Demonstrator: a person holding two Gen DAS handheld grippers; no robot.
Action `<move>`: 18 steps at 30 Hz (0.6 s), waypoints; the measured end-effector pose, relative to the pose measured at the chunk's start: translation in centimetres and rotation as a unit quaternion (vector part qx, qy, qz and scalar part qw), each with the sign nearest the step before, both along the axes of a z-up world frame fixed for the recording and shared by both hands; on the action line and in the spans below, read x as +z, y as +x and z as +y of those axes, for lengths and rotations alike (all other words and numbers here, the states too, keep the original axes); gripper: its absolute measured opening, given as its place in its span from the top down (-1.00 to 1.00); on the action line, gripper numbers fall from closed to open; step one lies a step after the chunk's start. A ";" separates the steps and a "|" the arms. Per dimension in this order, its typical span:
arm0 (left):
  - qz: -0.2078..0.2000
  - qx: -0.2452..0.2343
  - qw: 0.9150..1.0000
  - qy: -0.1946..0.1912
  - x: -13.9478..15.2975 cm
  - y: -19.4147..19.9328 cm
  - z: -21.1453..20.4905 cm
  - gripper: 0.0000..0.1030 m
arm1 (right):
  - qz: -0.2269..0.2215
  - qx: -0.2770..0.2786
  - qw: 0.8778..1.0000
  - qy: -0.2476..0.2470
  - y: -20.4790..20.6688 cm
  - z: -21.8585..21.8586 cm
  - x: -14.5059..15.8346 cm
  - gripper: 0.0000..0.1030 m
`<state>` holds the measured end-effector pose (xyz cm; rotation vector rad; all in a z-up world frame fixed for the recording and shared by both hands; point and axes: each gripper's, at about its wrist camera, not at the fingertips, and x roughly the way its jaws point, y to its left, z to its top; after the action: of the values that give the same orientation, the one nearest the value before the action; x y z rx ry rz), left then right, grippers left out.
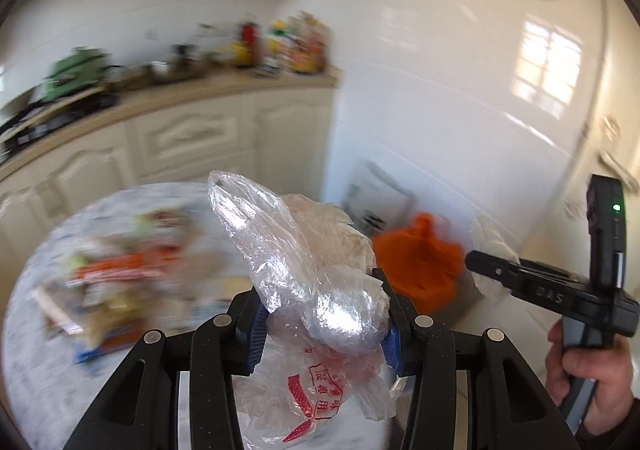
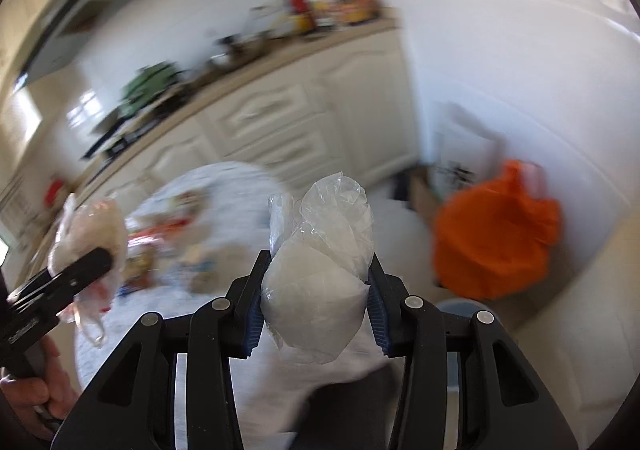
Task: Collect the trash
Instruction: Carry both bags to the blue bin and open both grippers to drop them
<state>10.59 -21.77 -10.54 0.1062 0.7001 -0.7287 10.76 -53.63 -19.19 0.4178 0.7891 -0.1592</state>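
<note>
My left gripper (image 1: 320, 314) is shut on a crumpled clear plastic bag with red print (image 1: 304, 274), held up above the round marble table (image 1: 40, 290). My right gripper (image 2: 316, 290) is shut on a whitish plastic wrapper (image 2: 320, 274). In the left wrist view the right gripper (image 1: 480, 266) shows at the right with the wrapper (image 1: 488, 242), near an orange trash bag (image 1: 420, 262) on the floor by the wall. In the right wrist view the left gripper (image 2: 92, 262) with its bag (image 2: 92, 234) shows at the left, and the orange bag (image 2: 496, 242) at the right.
A blurred pile of wrappers and packets (image 1: 132, 278) lies on the table, also seen in the right wrist view (image 2: 168, 246). Cream kitchen cabinets (image 1: 180, 138) with a cluttered counter stand behind. A white box (image 1: 376, 198) leans on the tiled wall beside the orange bag.
</note>
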 end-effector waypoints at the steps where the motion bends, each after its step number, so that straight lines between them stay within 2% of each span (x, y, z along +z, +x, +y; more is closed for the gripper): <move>1: 0.008 -0.020 1.000 0.005 -0.6 -0.1 -1.8 0.17 | 0.008 -0.012 1.000 -0.002 -0.5 -1.0 -0.5 0.15; 3: 0.017 -0.049 0.999 0.015 -1.7 -0.3 -4.8 0.17 | 0.030 -0.043 0.999 0.005 -1.6 -3.7 -2.2 0.15; 9: 0.065 -0.127 0.988 0.055 -6.5 -0.2 -13.2 0.16 | 0.088 -0.081 0.993 0.022 -2.5 -8.2 -7.5 0.15; 18: 0.131 -0.159 0.971 0.117 -13.7 2.4 -24.8 0.16 | 0.141 -0.102 0.982 0.068 -2.2 -13.0 -14.1 0.14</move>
<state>13.00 -46.56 -24.22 0.3492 1.0369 -0.9756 8.59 -66.63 -33.27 0.6141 1.0396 -0.3633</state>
